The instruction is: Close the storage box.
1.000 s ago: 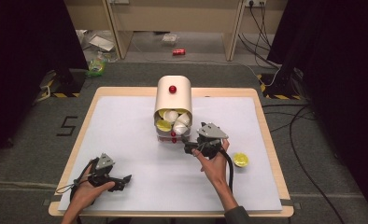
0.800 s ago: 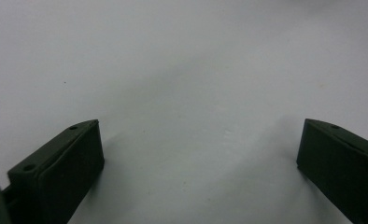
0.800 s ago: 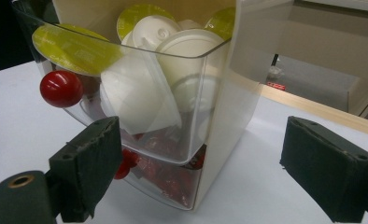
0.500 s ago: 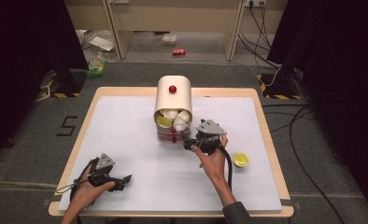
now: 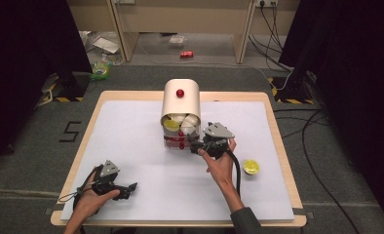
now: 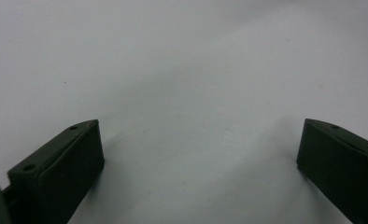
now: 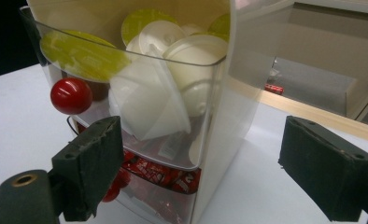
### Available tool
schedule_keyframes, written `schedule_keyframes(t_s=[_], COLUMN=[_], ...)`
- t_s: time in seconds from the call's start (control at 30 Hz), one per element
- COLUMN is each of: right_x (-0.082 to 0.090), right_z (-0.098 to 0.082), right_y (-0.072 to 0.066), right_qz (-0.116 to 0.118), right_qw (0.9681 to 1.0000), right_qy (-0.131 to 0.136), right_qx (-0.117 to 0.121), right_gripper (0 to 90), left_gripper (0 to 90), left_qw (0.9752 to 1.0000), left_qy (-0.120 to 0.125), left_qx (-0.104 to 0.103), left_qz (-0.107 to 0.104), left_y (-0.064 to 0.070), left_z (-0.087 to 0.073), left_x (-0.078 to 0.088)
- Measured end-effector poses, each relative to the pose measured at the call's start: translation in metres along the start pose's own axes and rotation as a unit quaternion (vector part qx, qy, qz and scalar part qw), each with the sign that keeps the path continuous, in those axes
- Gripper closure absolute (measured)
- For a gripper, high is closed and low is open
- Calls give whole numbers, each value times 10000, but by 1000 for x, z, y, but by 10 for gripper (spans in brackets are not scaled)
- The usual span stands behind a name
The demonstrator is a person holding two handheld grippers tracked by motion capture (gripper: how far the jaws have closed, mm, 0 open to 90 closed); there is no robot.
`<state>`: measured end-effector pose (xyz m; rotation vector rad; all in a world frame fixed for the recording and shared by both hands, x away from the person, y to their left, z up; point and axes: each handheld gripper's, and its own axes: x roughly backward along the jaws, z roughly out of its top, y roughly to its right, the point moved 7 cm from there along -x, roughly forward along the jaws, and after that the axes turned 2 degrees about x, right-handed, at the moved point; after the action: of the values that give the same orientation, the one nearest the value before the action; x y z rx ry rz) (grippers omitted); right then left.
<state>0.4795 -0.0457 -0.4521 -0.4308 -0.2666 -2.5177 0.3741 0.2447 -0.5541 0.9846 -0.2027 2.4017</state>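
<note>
Right claw (image 7: 196, 175) open, capsule dispenser (image 7: 182, 93) just ahead between jaws

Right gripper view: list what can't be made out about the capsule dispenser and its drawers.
- Lower drawer: its contents are a red blur behind the clear front, and the bottom edge cuts it off.
- Upper drawer: the piled capsules hide how deep it is filled.
- Dispenser: its back is hidden by its own cream shell in the high view.
- Right tool: in the high view, too small to tell whether it touches the drawer.
</note>
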Motion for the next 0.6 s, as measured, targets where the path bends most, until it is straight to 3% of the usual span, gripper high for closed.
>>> schedule_keyframes(t_s=[0.37, 0.5, 0.6], right_x=[-5, -3, 0], right_z=[3, 1, 0], right_y=[-2, -6, -5], right_qz=[8, 109, 119], right_qw=[10000, 9999, 9999], right_qy=[-26, -14, -48], right_qx=[40, -74, -13], right_gripper=[108, 182, 161], left_gripper=[0, 0, 0], left_qw=[10000, 10000, 10000], left_qy=[7, 7, 5], left_qx=[3, -1, 4], left_qz=[-5, -5, -4], left_y=[0, 0, 0], left_z=[0, 0, 0], left_x=[0, 0, 0])
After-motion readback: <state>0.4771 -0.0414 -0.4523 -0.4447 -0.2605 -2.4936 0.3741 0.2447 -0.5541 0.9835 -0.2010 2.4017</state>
